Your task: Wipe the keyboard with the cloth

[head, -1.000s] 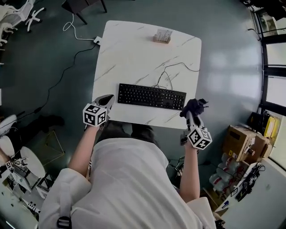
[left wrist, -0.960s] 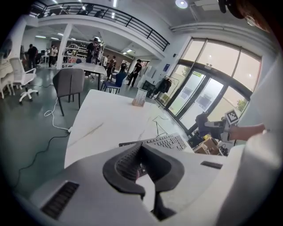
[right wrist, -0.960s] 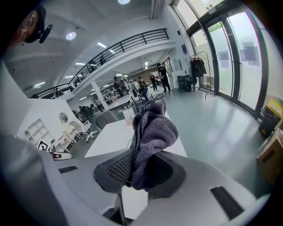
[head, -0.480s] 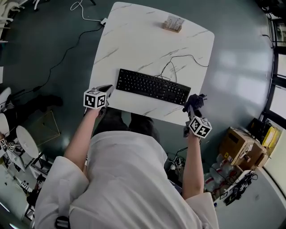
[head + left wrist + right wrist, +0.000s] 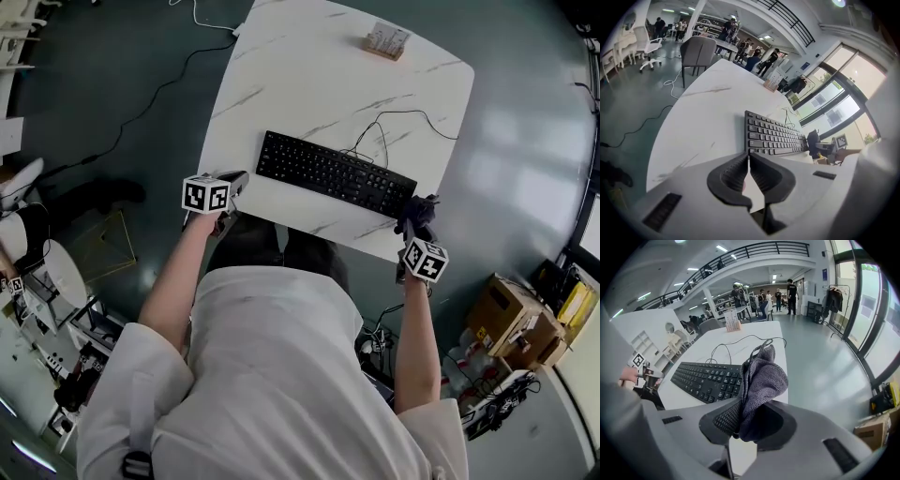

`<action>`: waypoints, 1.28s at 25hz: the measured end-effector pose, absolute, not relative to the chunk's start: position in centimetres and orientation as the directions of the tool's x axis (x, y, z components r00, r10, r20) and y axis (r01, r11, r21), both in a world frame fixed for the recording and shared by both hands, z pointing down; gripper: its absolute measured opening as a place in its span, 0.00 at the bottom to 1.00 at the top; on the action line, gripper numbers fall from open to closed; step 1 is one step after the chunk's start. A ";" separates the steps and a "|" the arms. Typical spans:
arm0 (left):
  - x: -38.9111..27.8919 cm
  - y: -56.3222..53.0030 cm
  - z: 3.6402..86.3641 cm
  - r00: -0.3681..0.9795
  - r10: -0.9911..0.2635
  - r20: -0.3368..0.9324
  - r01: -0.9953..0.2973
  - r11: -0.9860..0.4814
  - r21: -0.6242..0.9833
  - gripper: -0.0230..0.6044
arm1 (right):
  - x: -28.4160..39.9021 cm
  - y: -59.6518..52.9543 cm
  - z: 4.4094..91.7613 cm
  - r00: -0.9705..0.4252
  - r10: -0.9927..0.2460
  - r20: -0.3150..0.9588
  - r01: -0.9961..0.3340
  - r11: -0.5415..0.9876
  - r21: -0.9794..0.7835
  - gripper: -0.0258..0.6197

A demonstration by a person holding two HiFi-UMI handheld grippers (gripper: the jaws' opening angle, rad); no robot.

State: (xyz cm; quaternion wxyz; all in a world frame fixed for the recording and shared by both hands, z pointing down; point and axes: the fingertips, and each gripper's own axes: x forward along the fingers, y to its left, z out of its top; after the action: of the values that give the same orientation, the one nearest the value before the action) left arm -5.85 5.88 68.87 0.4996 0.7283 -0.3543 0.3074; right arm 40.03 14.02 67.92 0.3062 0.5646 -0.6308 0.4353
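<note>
Head view: the keyboard (image 5: 336, 174) lies mid-frame on the white table (image 5: 300, 84). The left gripper (image 5: 234, 181) is at the table's lower left edge. The right gripper (image 5: 415, 220) is at the keyboard's right end with the grey cloth (image 5: 419, 211).

Left gripper view: the jaws are pressed together with nothing between them, and the keyboard is right of centre.

Right gripper view: the jaws clamp the cloth, which stands up at centre, with the keyboard to its left.

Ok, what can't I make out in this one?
Right gripper: in the head view its tips sit under the bunched cloth.
Small stand at the table's far edge: too small in every view to read its print.
Cable from the keyboard: far end too thin to trace in the head view.
Dust on the keyboard: too fine to see in any view.
</note>
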 end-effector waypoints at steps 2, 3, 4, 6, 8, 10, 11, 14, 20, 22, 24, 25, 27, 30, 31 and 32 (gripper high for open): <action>-5.9 5.8 68.9 0.566 -0.206 0.799 -0.821 -0.237 0.520 0.05 | 39.9 14.1 68.1 -0.153 -0.443 0.883 -0.985 -0.003 -0.172 0.19; -5.9 5.8 68.9 0.568 -0.202 0.798 -0.819 -0.239 0.522 0.05 | 39.9 14.0 68.3 -0.138 -0.440 0.887 -0.988 0.004 -0.152 0.19; -5.9 5.9 68.9 0.572 -0.197 0.796 -0.815 -0.246 0.525 0.05 | 39.8 14.0 68.4 -0.123 -0.437 0.891 -0.991 0.009 -0.132 0.19; -5.6 6.0 69.1 0.586 -0.179 0.790 -0.802 -0.270 0.534 0.05 | 39.7 14.0 68.6 -0.093 -0.427 0.899 -0.995 0.008 -0.099 0.19; -5.2 6.2 69.8 0.601 -0.142 0.786 -0.784 -0.294 0.547 0.07 | 39.6 13.9 68.6 -0.068 -0.420 0.905 -0.997 -0.002 -0.076 0.19; -4.8 6.4 70.4 0.610 -0.089 0.787 -0.765 -0.325 0.556 0.13 | 39.3 13.6 68.5 -0.053 -0.413 0.909 -0.998 -0.011 -0.063 0.19; -4.7 6.5 70.6 0.611 -0.061 0.789 -0.755 -0.344 0.559 0.14 | 39.1 13.6 68.5 -0.048 -0.409 0.911 -0.998 -0.014 -0.059 0.19; -3.9 6.4 70.8 0.614 0.001 0.789 -0.720 -0.409 0.561 0.15 | 38.7 13.7 68.8 -0.031 -0.395 0.918 -0.999 -0.027 -0.045 0.19; -3.2 5.6 71.2 0.598 0.037 0.800 -0.697 -0.469 0.543 0.19 | 38.8 13.4 69.1 0.018 -0.375 0.927 -0.998 -0.067 -0.008 0.19; -3.1 5.9 71.6 0.593 0.059 0.803 -0.688 -0.480 0.544 0.21 | 38.7 13.3 69.2 0.026 -0.369 0.929 -0.997 -0.074 -0.001 0.19; -3.0 6.1 71.9 0.587 0.079 0.806 -0.681 -0.489 0.545 0.24 | 38.5 13.2 69.4 0.035 -0.364 0.931 -0.997 -0.083 0.005 0.19; -2.9 6.2 72.0 0.585 0.087 0.807 -0.678 -0.494 0.545 0.25 | 38.4 13.2 69.4 0.040 -0.363 0.931 -0.996 -0.090 0.008 0.19; -2.9 6.3 72.2 0.582 0.101 0.807 -0.674 -0.495 0.548 0.25 | 38.2 13.1 69.5 0.055 -0.363 0.930 -0.994 -0.103 0.019 0.19; -2.7 6.6 72.5 0.594 0.119 0.796 -0.664 -0.487 0.568 0.25 | 37.6 13.0 69.4 0.065 -0.363 0.930 -0.994 -0.108 0.028 0.19; -2.6 6.6 72.6 0.596 0.125 0.793 -0.660 -0.487 0.572 0.25 | 37.3 12.9 69.4 0.064 -0.363 0.930 -0.994 -0.108 0.027 0.19; -2.6 6.6 72.6 0.596 0.130 0.793 -0.657 -0.489 0.574 0.25 | 37.0 12.8 69.4 0.062 -0.363 0.930 -0.994 -0.109 0.024 0.19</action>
State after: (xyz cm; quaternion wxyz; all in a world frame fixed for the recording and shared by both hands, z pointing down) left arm -2.65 6.61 72.64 0.4747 0.7566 -0.1744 0.4145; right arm 37.03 12.79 69.42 0.3826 0.6201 -0.5470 0.4121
